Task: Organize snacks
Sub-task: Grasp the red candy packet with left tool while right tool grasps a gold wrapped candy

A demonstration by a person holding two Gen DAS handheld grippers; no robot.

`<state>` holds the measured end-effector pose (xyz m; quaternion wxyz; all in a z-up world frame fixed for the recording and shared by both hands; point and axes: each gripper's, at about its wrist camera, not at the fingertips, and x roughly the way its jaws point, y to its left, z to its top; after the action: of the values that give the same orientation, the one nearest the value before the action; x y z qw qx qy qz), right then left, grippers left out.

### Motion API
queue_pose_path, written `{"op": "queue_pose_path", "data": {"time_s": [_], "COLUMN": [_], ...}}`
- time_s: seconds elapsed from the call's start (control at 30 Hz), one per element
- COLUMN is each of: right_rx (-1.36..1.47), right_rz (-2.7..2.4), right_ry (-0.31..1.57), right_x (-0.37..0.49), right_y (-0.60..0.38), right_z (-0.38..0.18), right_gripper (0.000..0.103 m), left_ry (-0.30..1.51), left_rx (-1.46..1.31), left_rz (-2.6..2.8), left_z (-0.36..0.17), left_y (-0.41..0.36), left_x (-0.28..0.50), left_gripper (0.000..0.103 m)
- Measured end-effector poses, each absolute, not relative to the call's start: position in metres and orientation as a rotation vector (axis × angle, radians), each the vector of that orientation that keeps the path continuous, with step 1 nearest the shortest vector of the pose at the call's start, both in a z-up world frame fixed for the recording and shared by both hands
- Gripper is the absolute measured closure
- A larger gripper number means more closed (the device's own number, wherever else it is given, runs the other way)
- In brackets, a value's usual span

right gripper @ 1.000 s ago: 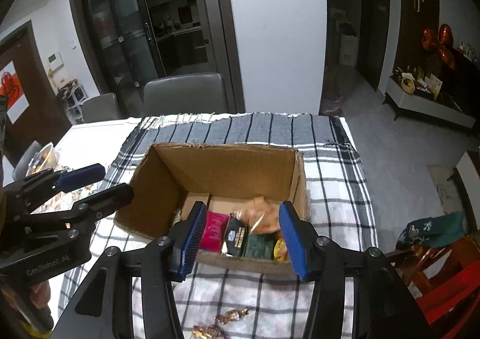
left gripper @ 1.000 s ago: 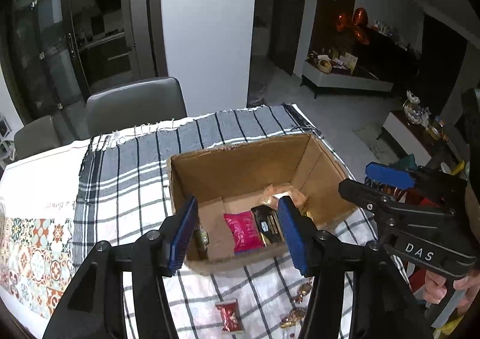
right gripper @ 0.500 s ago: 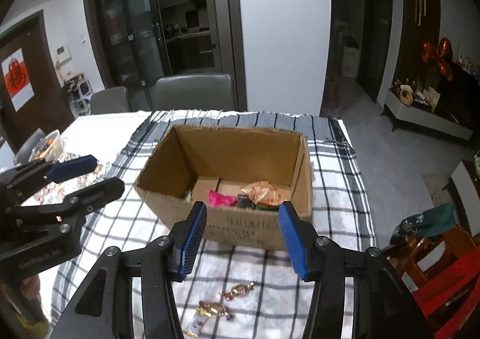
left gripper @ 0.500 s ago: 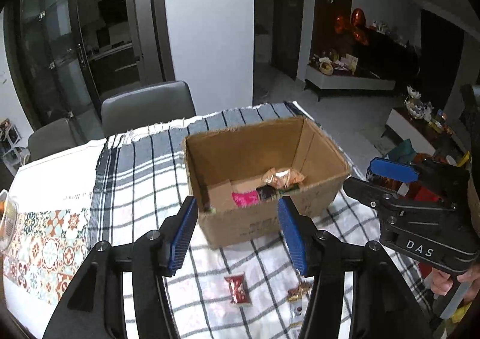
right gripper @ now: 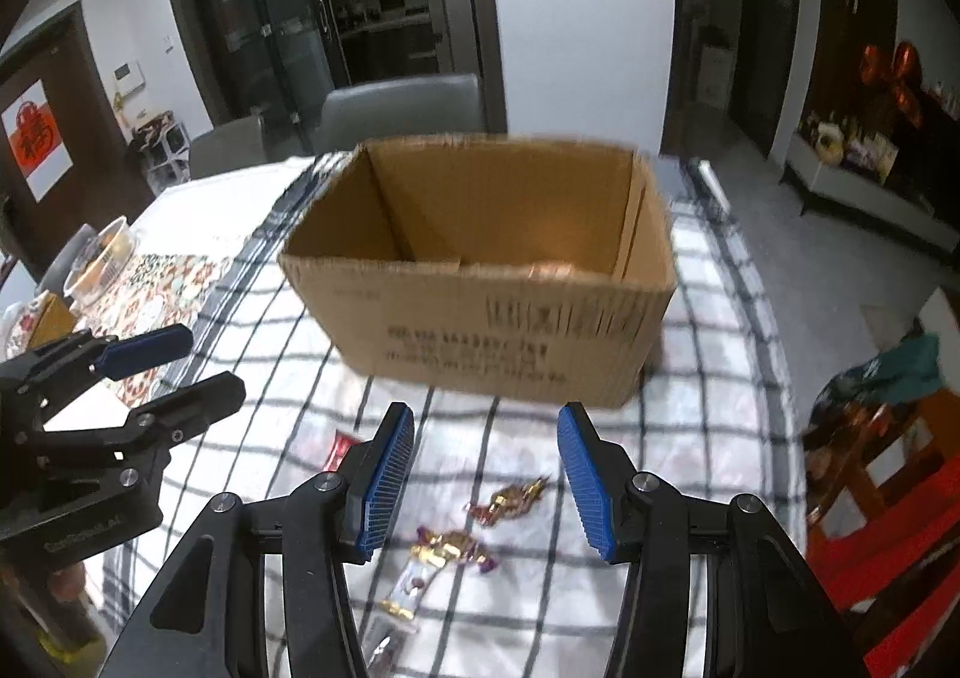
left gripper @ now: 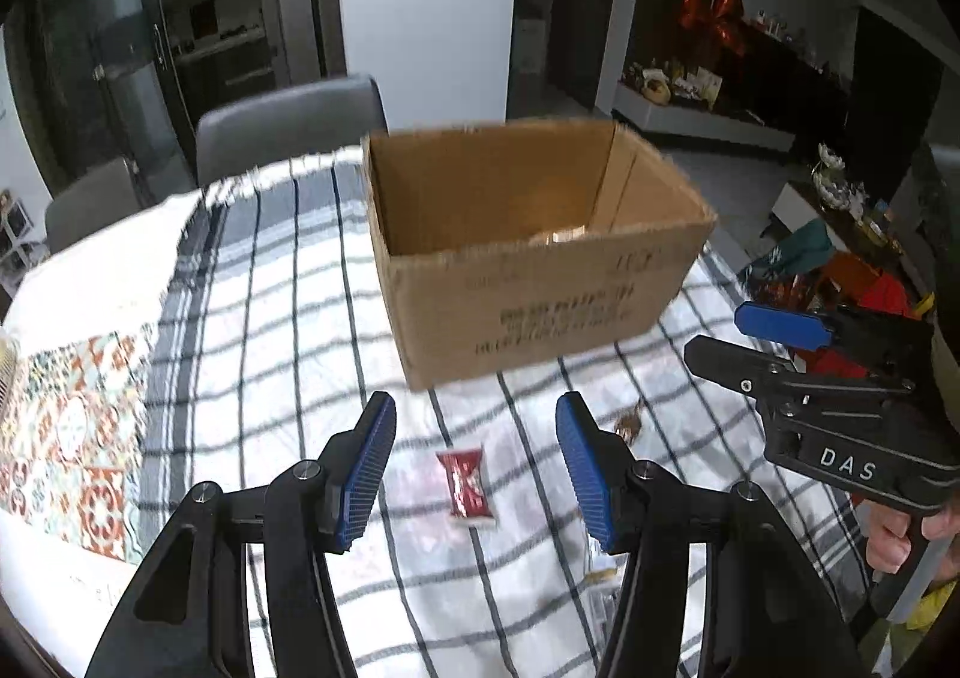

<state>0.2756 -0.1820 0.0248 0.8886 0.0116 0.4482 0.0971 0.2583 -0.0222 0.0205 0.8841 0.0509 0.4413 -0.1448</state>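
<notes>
- Both views have drawn back and sunk since the earlier frames: the cardboard box [left gripper: 528,258], a second ago looked into from above with its snacks showing, now stands farther off and is seen from its printed side, and loose sweets on the checked cloth [left gripper: 270,330] have come into sight.
- Left wrist view: the left tongs [left gripper: 474,468] stand partly apart with nothing between the blue pads. A red snack packet [left gripper: 467,483] lies flat on the cloth in the gap between the two fingers, below them, not touched. A gold-wrapped sweet [left gripper: 630,421] lies just right of the right finger. The box sits beyond the fingertips, well apart from them. The right tongs [left gripper: 762,342] reach in from the right edge, held by a hand [left gripper: 906,534].
- Right wrist view: the right tongs [right gripper: 485,474] are likewise partly apart and empty. A gold sweet [right gripper: 510,498] and a gold-and-purple sweet [right gripper: 450,543] lie on the cloth between the fingers, with a pale wrapper [right gripper: 411,588] nearer the camera. The red packet [right gripper: 341,449] peeks out left of the left finger. The left tongs [right gripper: 174,372] show at the left edge, beside a glass bowl [right gripper: 99,258] on the worktop [right gripper: 198,204].
</notes>
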Motion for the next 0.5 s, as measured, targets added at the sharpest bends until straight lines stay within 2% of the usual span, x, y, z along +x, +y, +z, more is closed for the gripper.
{"op": "queue_pose_path", "data": {"time_s": [0.5], "right_rx": [0.136], "right_rz": [0.154], "right_ry": [1.110], "right_x": [0.292], "right_y": [-0.194], "right_z": [-0.043], "right_gripper": [0.052], "left_ry": [1.077], "left_rx": [0.104], "left_rz": [-0.295], "left_z": [-0.043], "left_y": [-0.023], "left_x": [0.272], "left_gripper": [0.049]}}
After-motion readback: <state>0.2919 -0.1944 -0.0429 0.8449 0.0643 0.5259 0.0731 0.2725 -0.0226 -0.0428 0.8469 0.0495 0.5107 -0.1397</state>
